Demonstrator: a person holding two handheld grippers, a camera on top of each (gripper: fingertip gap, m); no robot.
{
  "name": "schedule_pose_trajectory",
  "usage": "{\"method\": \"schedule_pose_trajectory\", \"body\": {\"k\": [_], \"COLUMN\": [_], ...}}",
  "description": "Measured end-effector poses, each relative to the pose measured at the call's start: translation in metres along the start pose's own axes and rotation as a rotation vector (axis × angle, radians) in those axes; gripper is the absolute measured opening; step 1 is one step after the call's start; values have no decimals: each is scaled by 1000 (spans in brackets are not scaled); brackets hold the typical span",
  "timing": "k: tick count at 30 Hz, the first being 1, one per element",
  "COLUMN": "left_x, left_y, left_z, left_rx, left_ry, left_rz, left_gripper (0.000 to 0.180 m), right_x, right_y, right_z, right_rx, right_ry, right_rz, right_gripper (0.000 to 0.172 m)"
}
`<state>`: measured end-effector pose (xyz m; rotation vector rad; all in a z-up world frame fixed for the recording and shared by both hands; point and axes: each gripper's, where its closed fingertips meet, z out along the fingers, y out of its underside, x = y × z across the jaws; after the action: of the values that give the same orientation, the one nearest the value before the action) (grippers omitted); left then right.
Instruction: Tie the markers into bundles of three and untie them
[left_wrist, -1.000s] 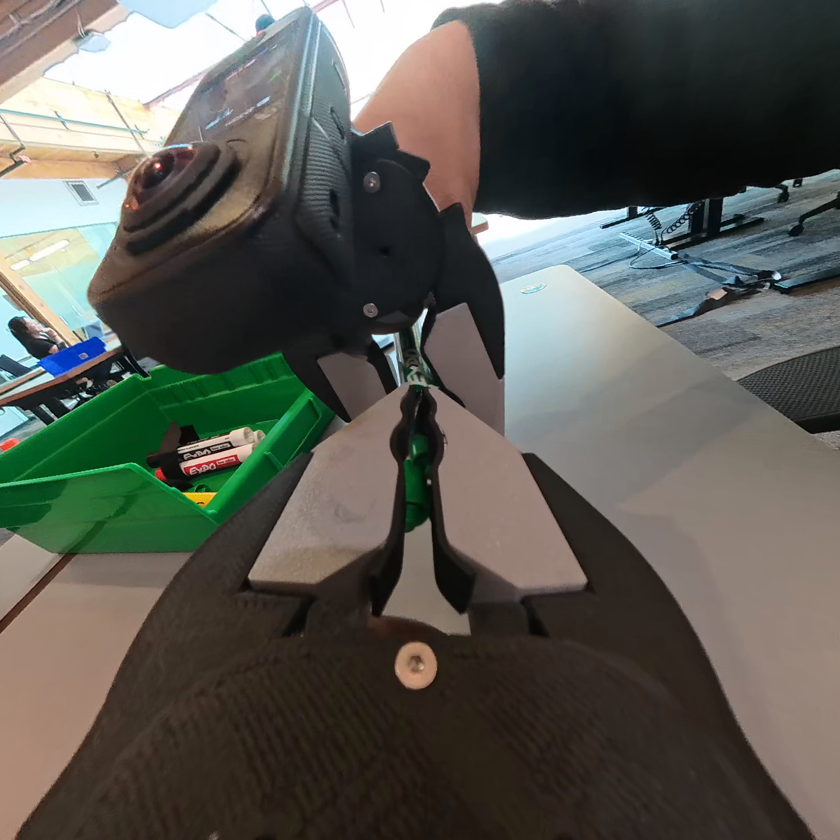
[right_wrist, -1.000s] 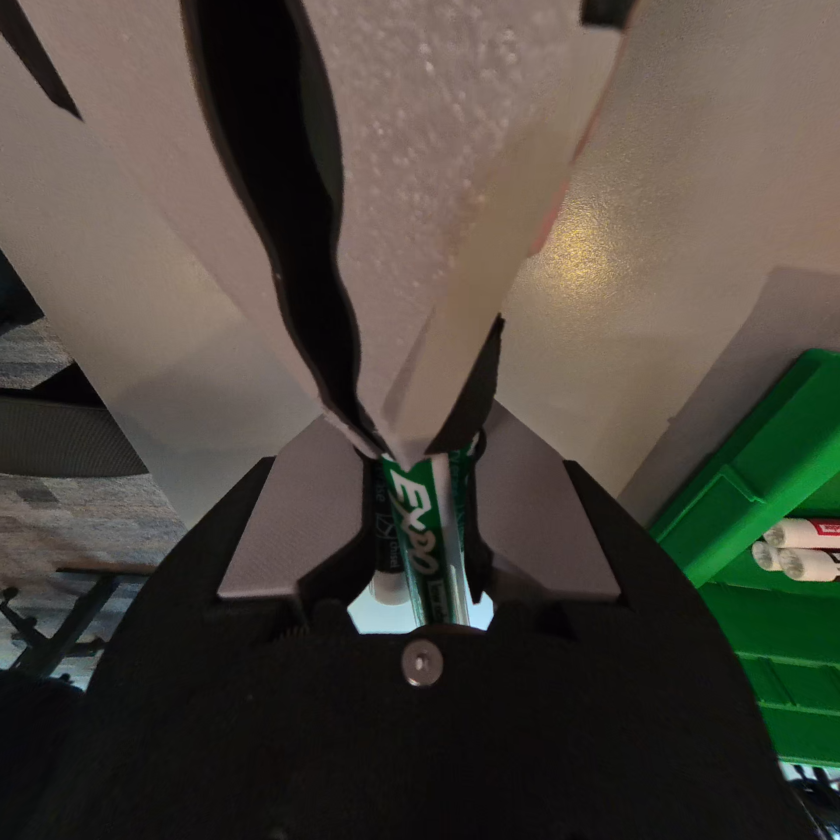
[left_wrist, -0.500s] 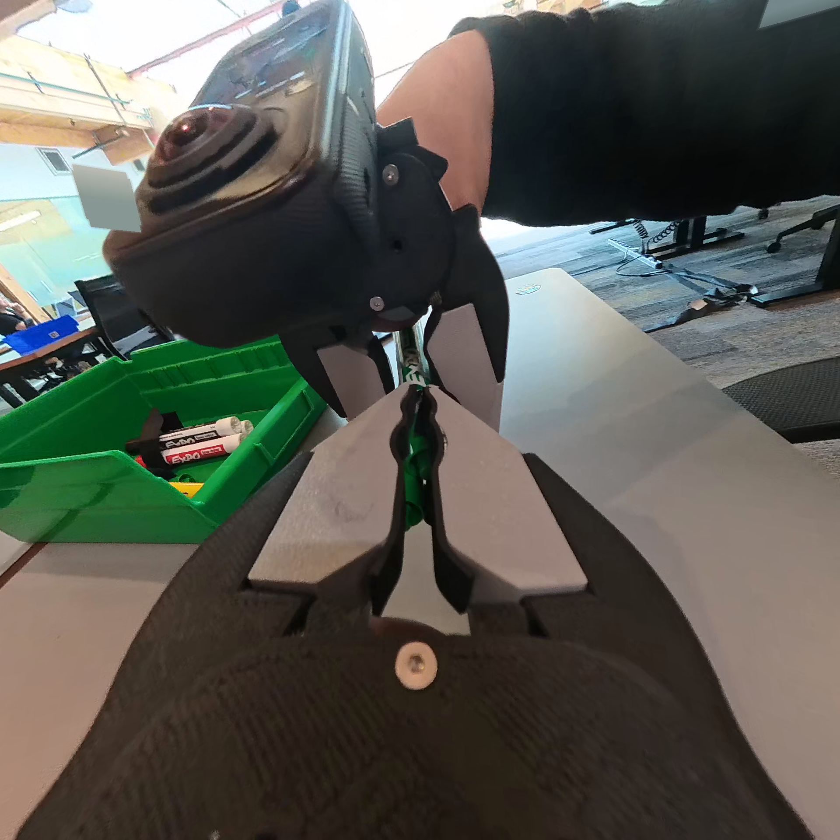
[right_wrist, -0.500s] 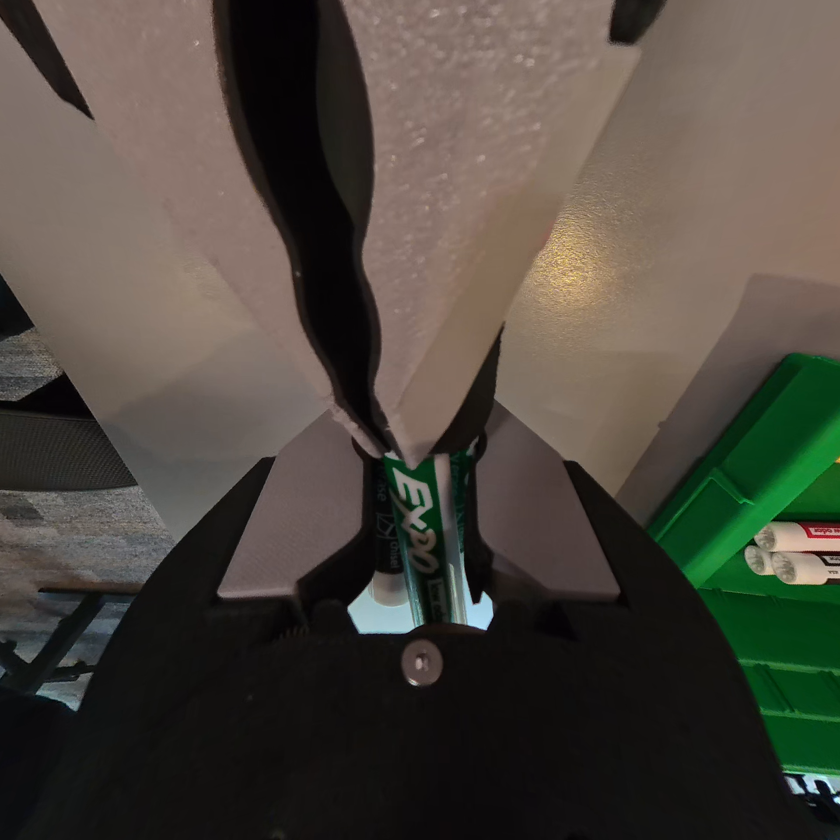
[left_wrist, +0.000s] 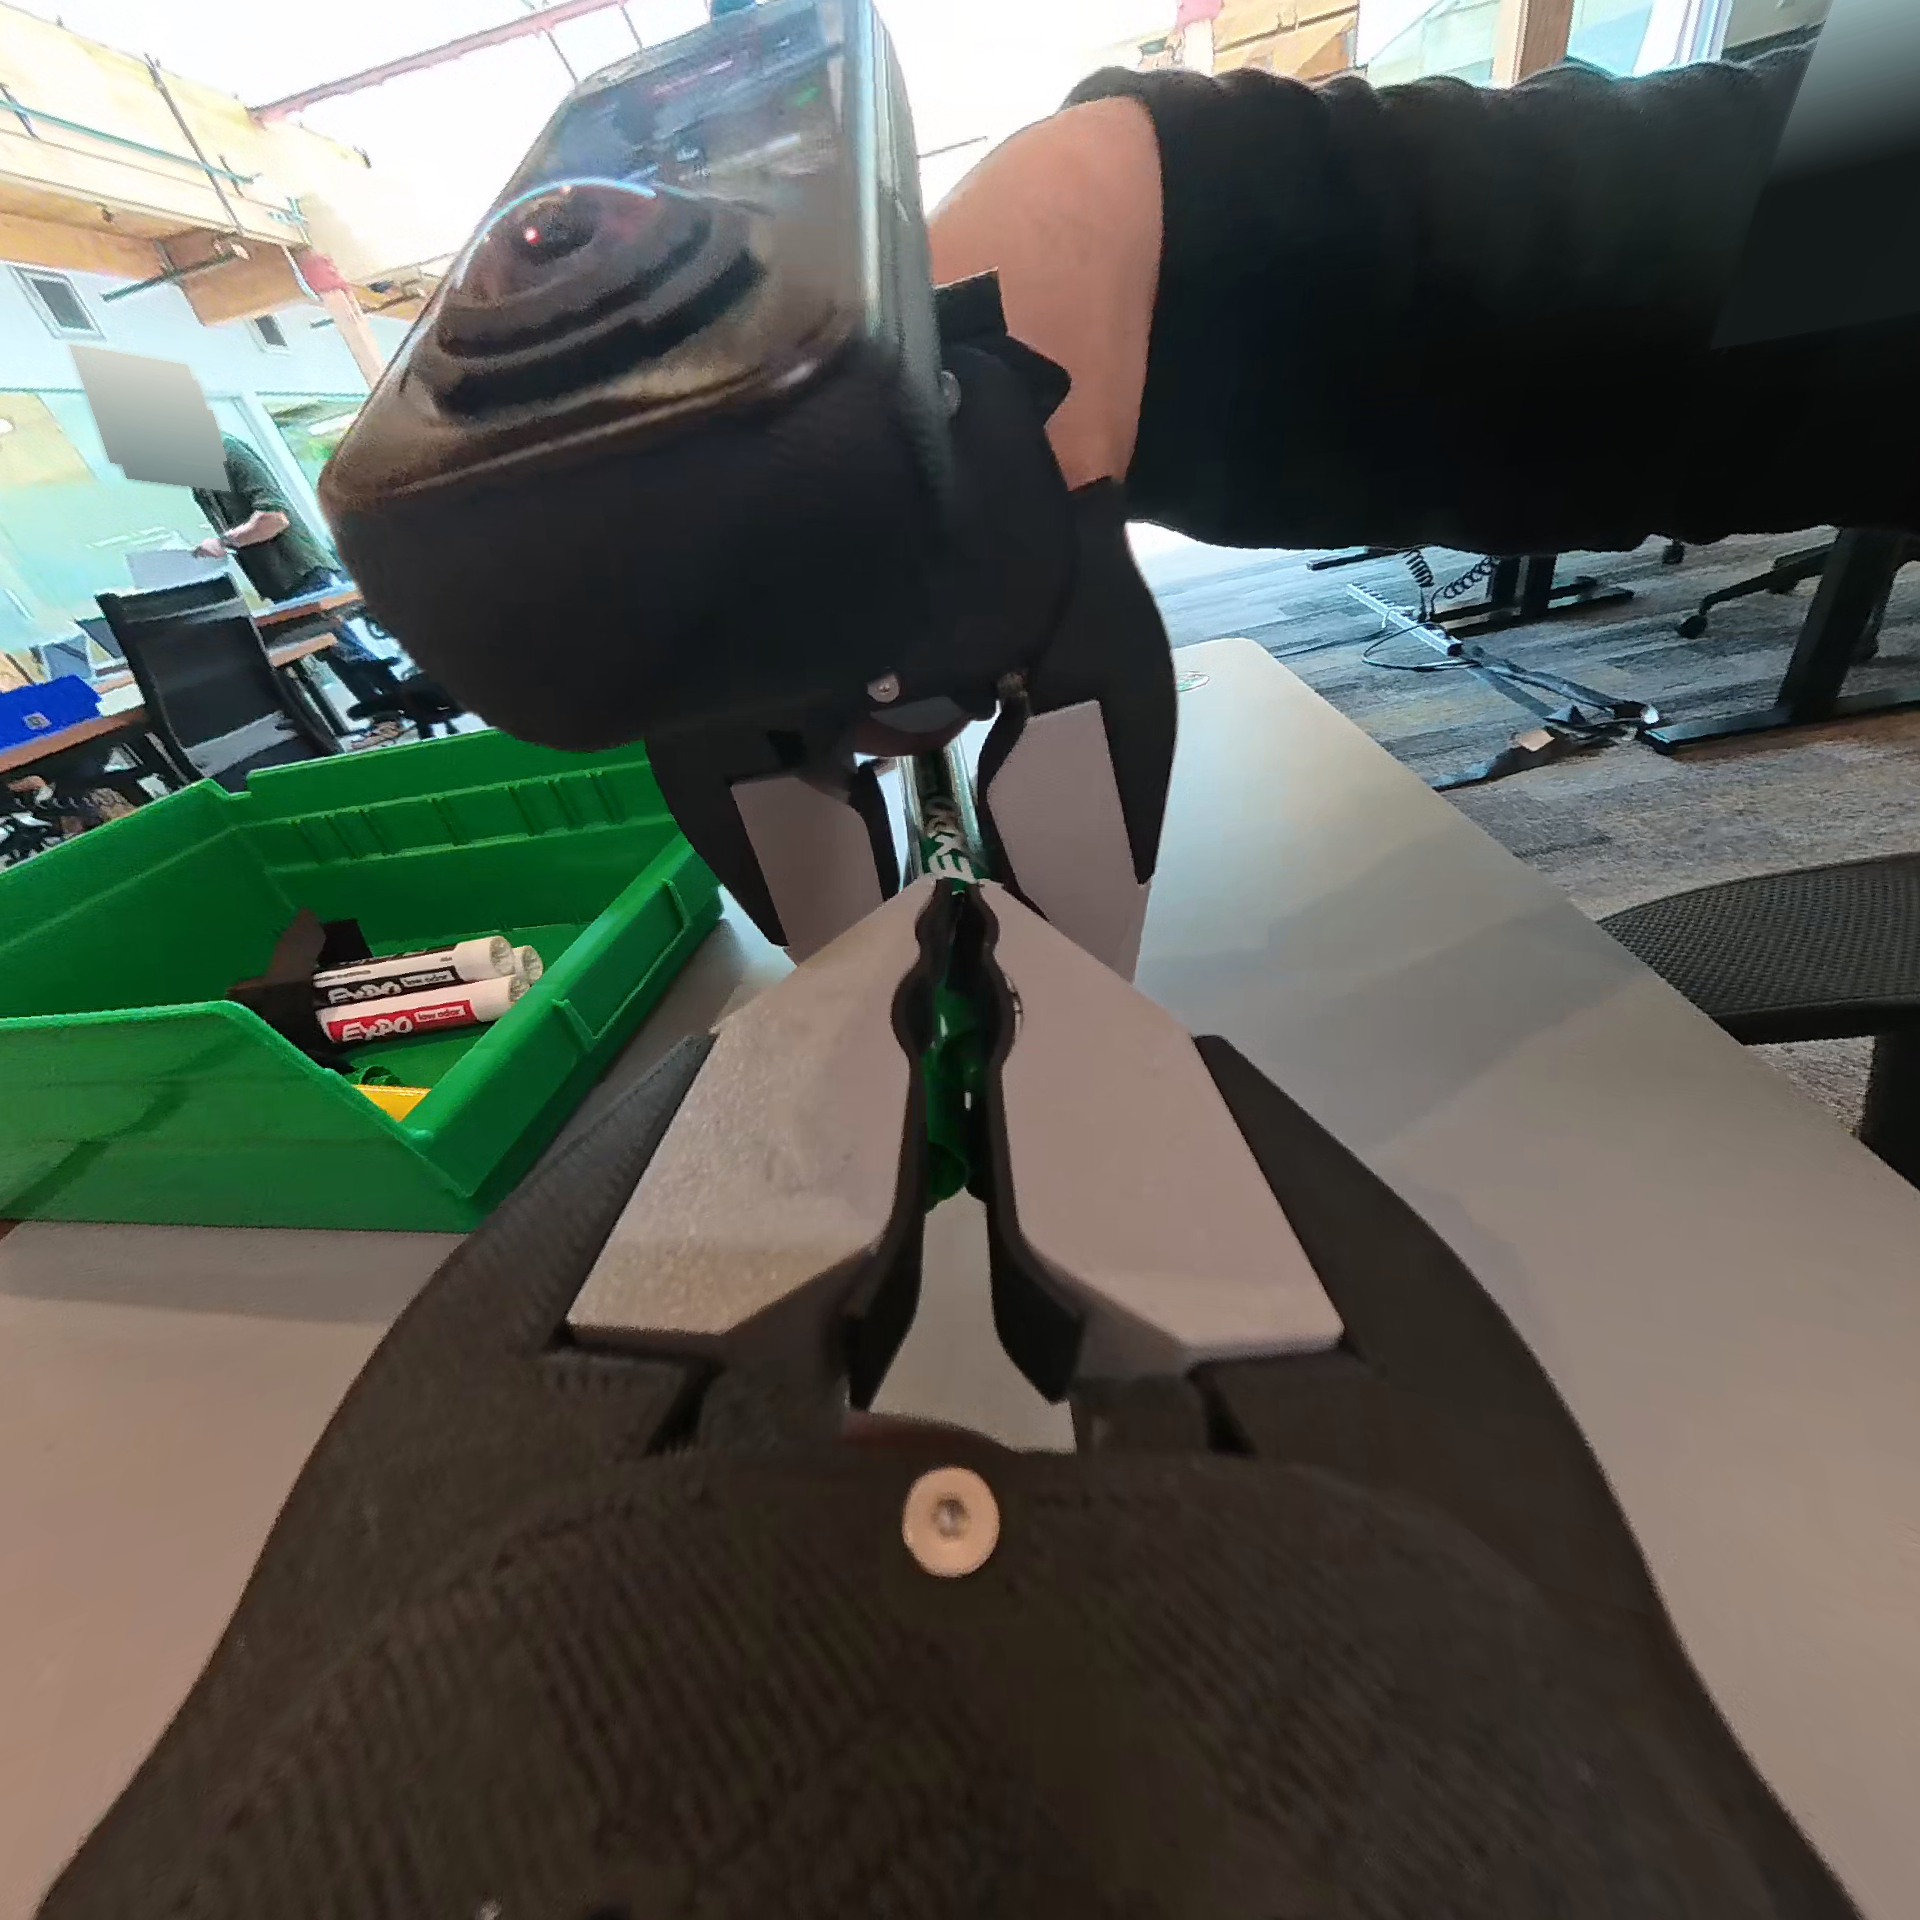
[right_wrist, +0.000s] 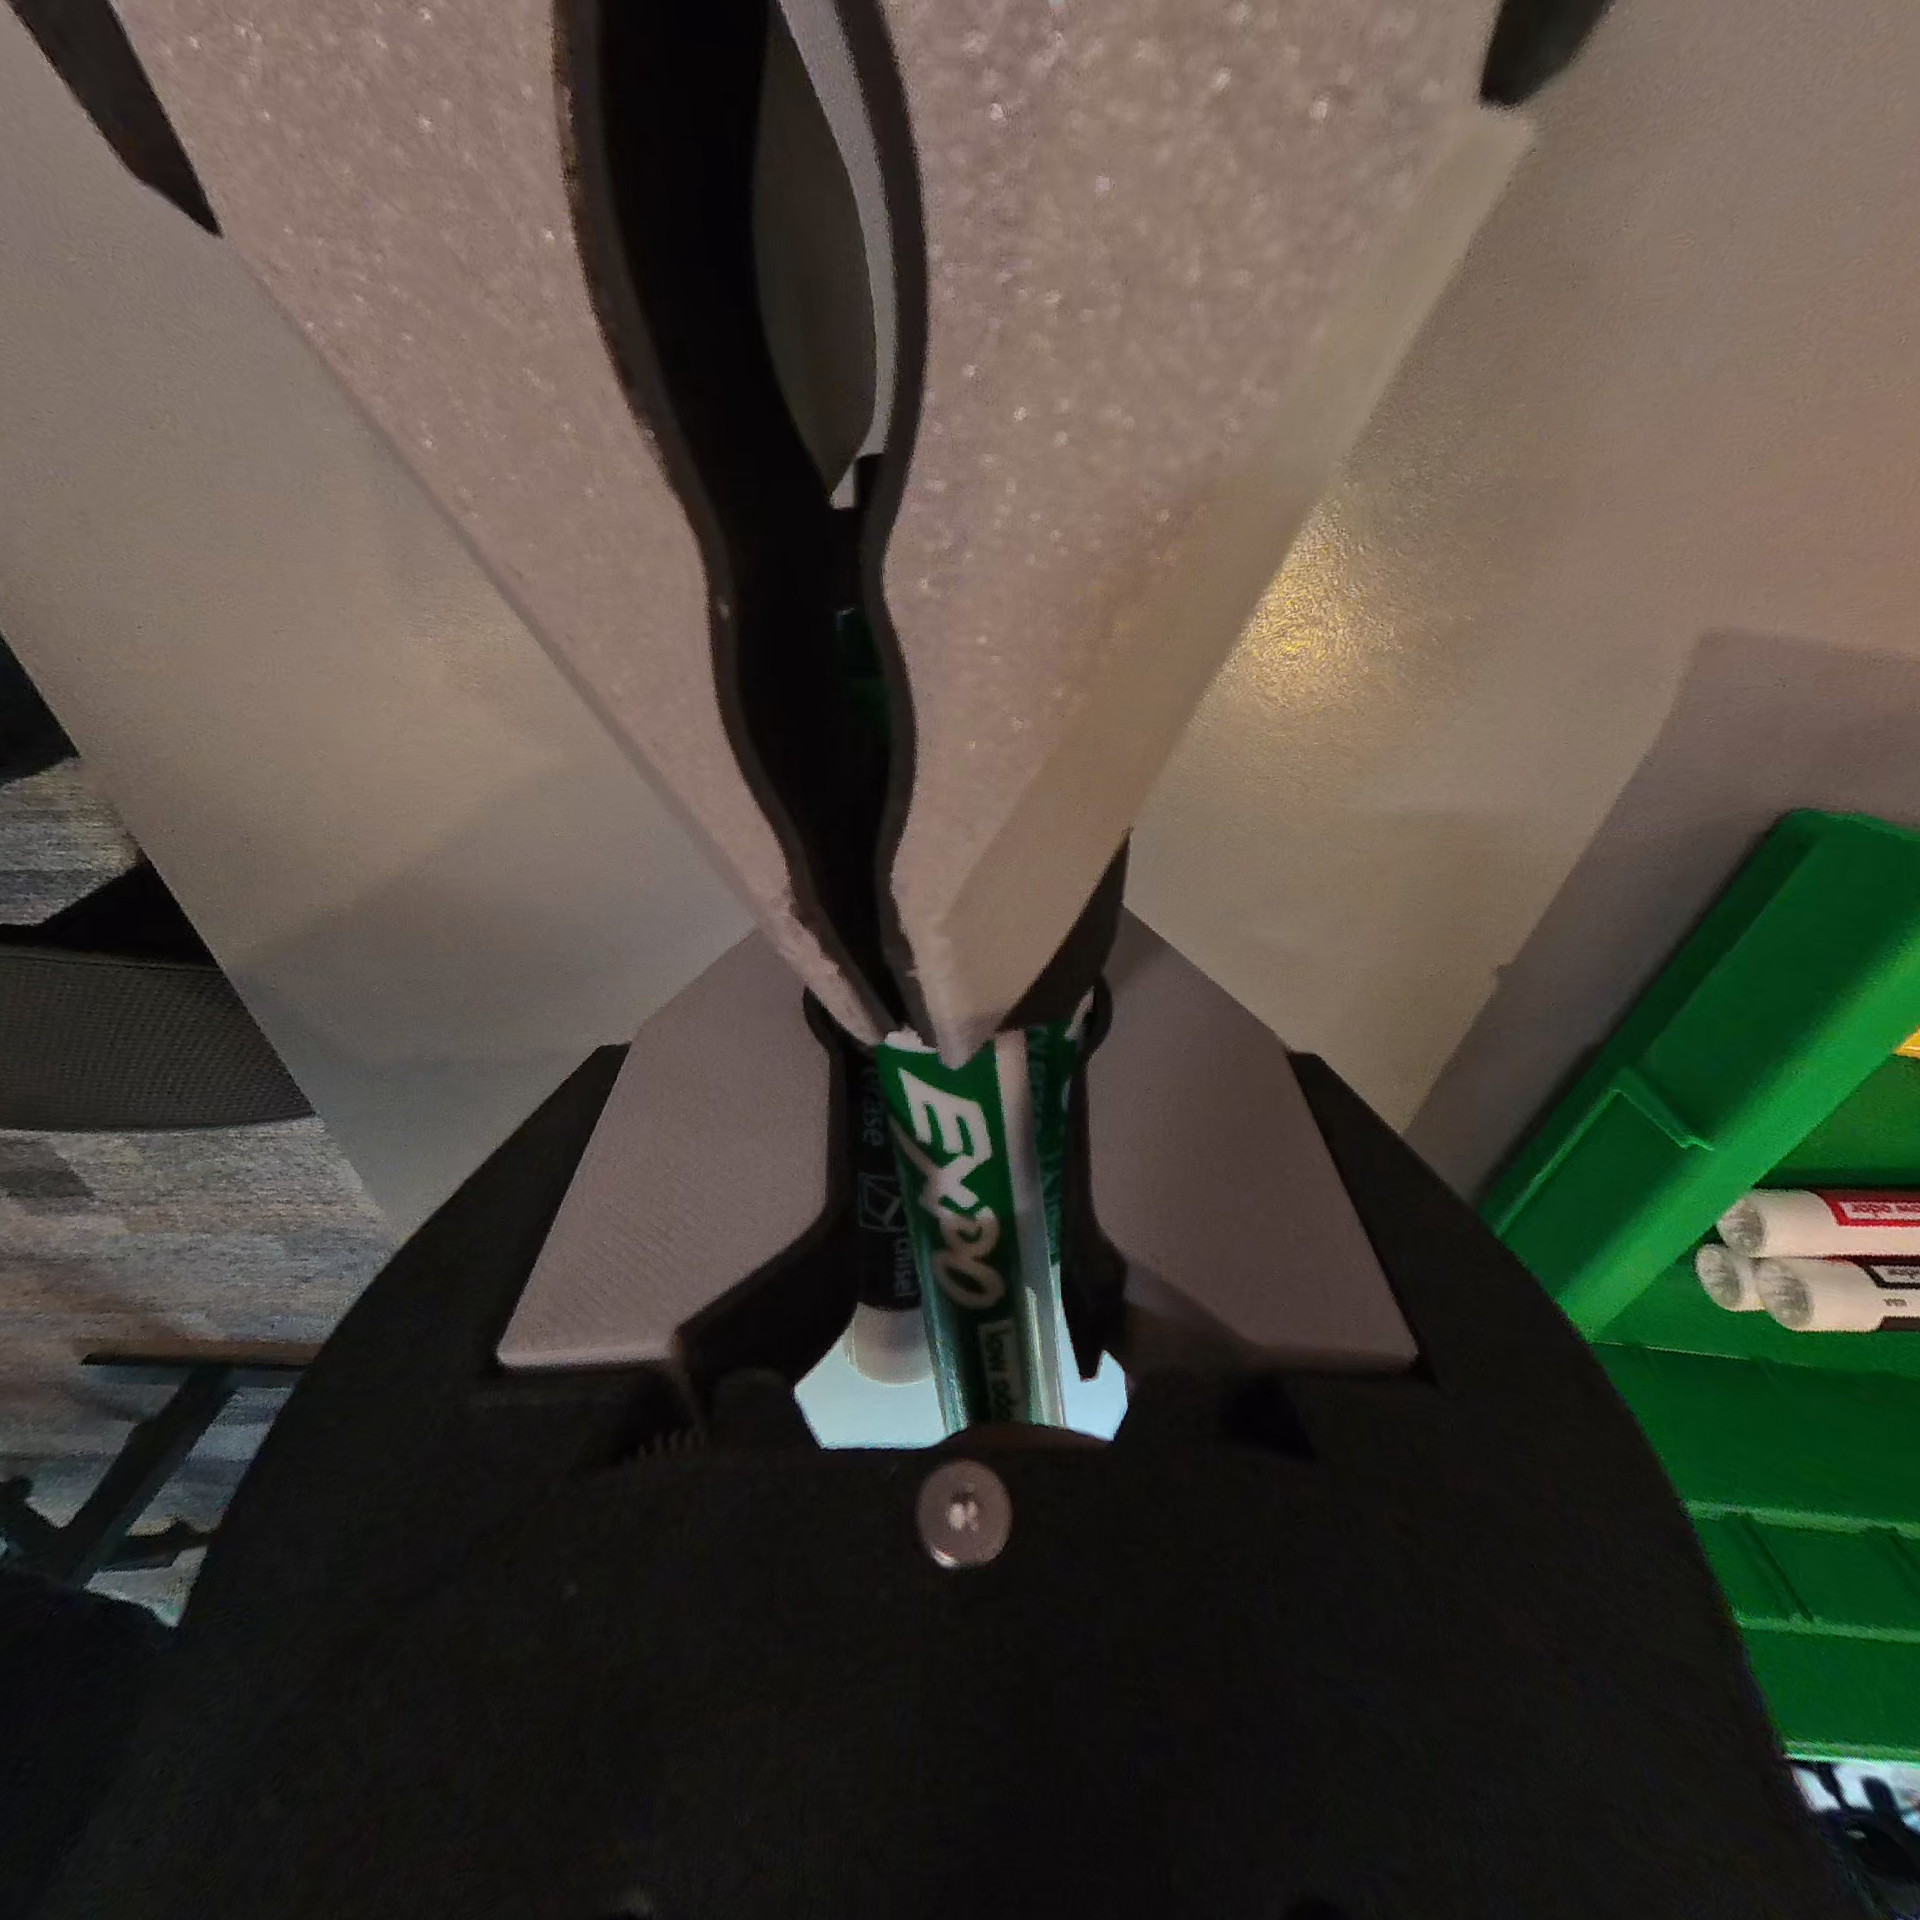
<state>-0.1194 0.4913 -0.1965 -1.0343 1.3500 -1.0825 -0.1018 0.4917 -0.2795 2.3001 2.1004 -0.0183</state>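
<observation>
While the right gripper (right_wrist: 961, 1039) is clamping a bundle of markers (right_wrist: 961, 1205) lengthwise to steady it, the left gripper (left_wrist: 951, 914) is meeting it tip to tip, closed on something green (left_wrist: 951, 1049) at the bundle's end, probably the tie. Both are hovering over the table (left_wrist: 1455, 1018); another bundle (left_wrist: 416, 992) is lying in the green bin (left_wrist: 208, 1122).

A big grey table (left_wrist: 1455, 1039) holds a green bin (left_wrist: 312, 1122) near one side, and the bin has some markers (left_wrist: 416, 997) inside.
</observation>
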Motion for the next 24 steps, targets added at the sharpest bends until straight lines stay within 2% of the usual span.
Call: {"method": "schedule_pose_trajectory", "body": {"k": [3, 5, 6, 11, 16, 19, 21, 24], "left_x": [1, 0, 1, -1, -26, -35, -31, -27], "left_y": [1, -1, -2, -15, -20, -16, -10, 12], "left_z": [1, 1, 0, -6, -21, -30, -36, -41], "left_rx": [-10, -1, 10, 66, 88, 48, -3, -124], "left_ry": [-1, -11, -14, -2, -57, -32, 41, 107], "left_rz": [8, 14, 16, 16, -38, -73, -96, -167], "left_gripper": [3, 28, 34, 34, 33, 46, 55, 81], "right_x": [2, 2, 2, 2, 2, 2, 3, 3], "right_y": [5, 8, 8, 9, 13, 18, 22, 26], "right_z": [3, 4, 5, 6, 9, 13, 15, 17], "right_rx": [-44, -59, -59, -52, -42, -40, -40, -34], "right_ry": [3, -6, -6, -12, -20, -28, -31, -38], "right_rz": [12, 20, 20, 28, 45, 61, 74, 89], "right_gripper": [37, 37, 37, 37, 37, 37, 37, 37]}}
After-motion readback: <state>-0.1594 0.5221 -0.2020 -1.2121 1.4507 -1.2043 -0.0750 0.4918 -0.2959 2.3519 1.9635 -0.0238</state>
